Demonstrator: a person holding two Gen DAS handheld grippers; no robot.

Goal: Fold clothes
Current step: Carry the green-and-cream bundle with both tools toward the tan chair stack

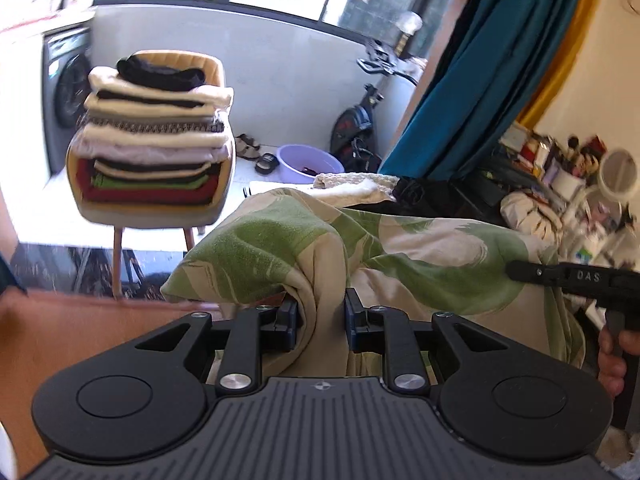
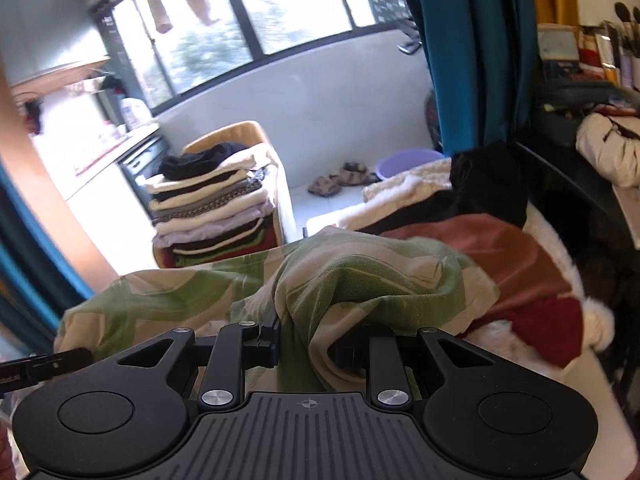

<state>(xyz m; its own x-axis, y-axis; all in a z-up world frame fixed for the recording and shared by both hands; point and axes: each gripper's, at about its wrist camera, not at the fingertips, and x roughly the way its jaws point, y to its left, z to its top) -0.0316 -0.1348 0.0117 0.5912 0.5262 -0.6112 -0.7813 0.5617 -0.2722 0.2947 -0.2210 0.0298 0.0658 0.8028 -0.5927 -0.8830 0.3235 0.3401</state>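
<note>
Pinching a bunched fold of the green-and-cream patterned garment (image 1: 280,240), the left gripper (image 1: 320,322) sits at bottom centre of the left wrist view, fingers (image 1: 290,326) clamped on cloth from both sides. Garment drapes up and to the right across mid-frame, lifted off whatever is under it. Right gripper (image 1: 568,276) pokes in from the right edge there, tip against the same garment, with a hand (image 1: 614,360) below it at the edge.

Right wrist view: right gripper at bottom centre, fingers (image 2: 270,342) closed on another bunch of the same garment; the right-side finger is mostly covered by cloth. Garment spreads left and right across the lower middle. Left gripper's tip shows at the lower left edge.

Background: stack of folded clothes (image 1: 154,136) on a tan chair (image 1: 120,216), upper left in the left view, centre left in the right view. Unfolded pile (image 2: 460,200) of cream, black and red items on the bed (image 2: 592,380), right of centre. Purple basin (image 1: 310,162) and sandals (image 1: 248,146) on the floor behind. Teal curtain (image 1: 472,80) upper right. Cluttered shelf (image 1: 560,168) at far right, blurred.
</note>
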